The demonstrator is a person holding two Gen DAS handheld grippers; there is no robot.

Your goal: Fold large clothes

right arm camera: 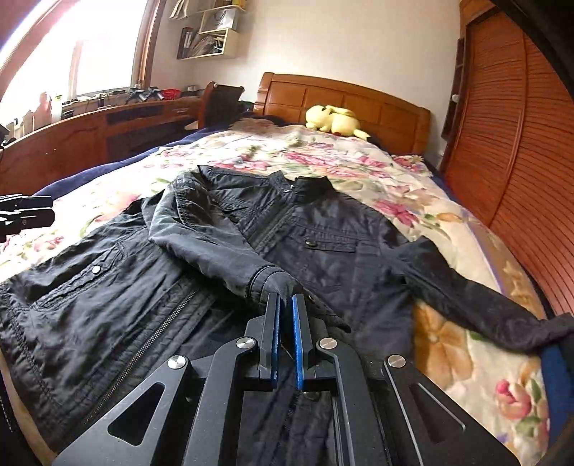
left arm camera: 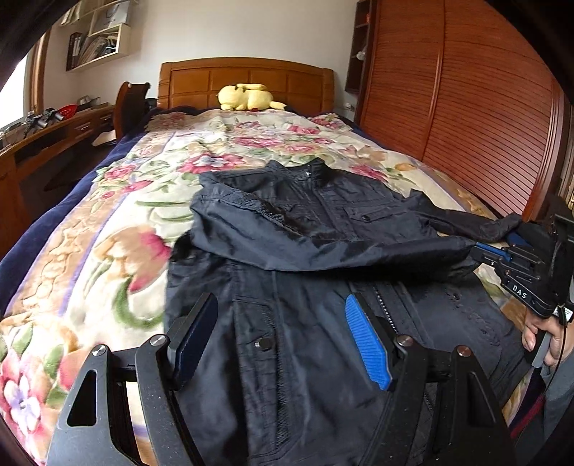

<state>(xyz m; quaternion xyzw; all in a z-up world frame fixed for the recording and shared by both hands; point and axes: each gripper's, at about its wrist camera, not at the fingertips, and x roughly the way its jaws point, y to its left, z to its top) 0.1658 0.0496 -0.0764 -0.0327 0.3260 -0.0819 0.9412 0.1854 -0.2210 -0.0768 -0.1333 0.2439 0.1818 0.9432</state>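
The right gripper (right arm camera: 286, 304) has its two blue-lined jaws drawn nearly together, pinching the cuff (right arm camera: 276, 281) of one sleeve (right arm camera: 201, 247) of the black jacket (right arm camera: 323, 243). That sleeve lies folded diagonally across the jacket's chest, from the shoulder on the left of the right wrist view down to the pinched cuff near the zip (right arm camera: 158, 326). In the left wrist view the same gripper (left arm camera: 482, 251) shows at the right edge, with a hand (left arm camera: 545, 333) on its grip below; its tips are partly buried in dark cloth there, so the pinch itself is hard to read from that side.

The left gripper (left arm camera: 287, 337) has its jaws standing wide apart, with nothing between them; it hangs over the lower front of the jacket, one finger near a snap pocket (left arm camera: 263, 344), the other near the zip. Whether its fingers touch the fabric I cannot tell.

The jacket lies front up and flat on a floral bedspread (right arm camera: 448, 344), collar (right arm camera: 308, 184) toward the wooden headboard (right arm camera: 344, 96), hem toward the cameras. Its other sleeve (right arm camera: 477, 297) stretches out sideways across the bedspread toward the slatted wooden wardrobe (right arm camera: 520, 161). A yellow plush toy (right arm camera: 333, 120) rests at the head of the bed. A wooden desk (right arm camera: 89, 136) runs under the bright window on the far side, with wall shelves (right arm camera: 211, 32) above it.
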